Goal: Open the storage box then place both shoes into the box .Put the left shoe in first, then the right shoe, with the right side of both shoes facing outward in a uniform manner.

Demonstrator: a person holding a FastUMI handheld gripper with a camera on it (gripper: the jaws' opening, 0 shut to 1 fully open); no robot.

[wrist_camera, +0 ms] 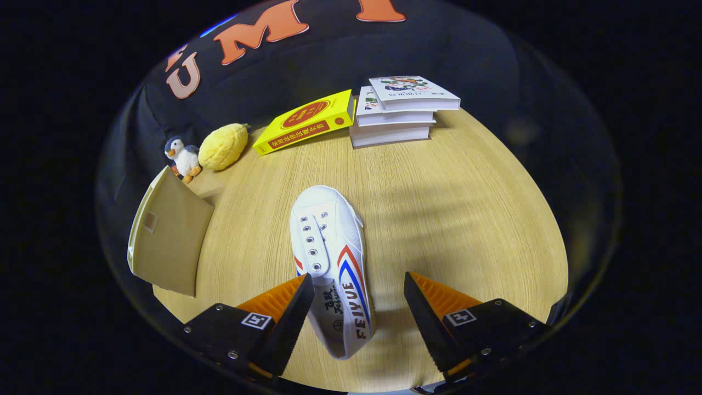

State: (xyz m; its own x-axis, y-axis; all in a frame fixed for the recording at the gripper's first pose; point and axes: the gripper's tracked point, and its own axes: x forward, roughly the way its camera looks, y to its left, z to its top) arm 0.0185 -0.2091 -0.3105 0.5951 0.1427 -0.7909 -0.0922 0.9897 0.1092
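Note:
A white canvas shoe (332,258) with red and blue side stripes lies on the wooden table (449,208), its toe pointing away from me. Its heel end sits between my fingers, close to the left finger (288,318), with a wide gap to the right finger (425,318). My gripper (359,299) is open around the heel and neither finger presses on the shoe. To the left of the left finger stands the beige storage box (167,236), with its flat lid face toward me.
Beyond the shoe, at the table's back, lie a yellow book (307,122) and a stack of white books (397,109). A small penguin toy (182,158) and a yellow plush fruit (223,146) sit behind the box. Bare tabletop spreads to the right of the shoe.

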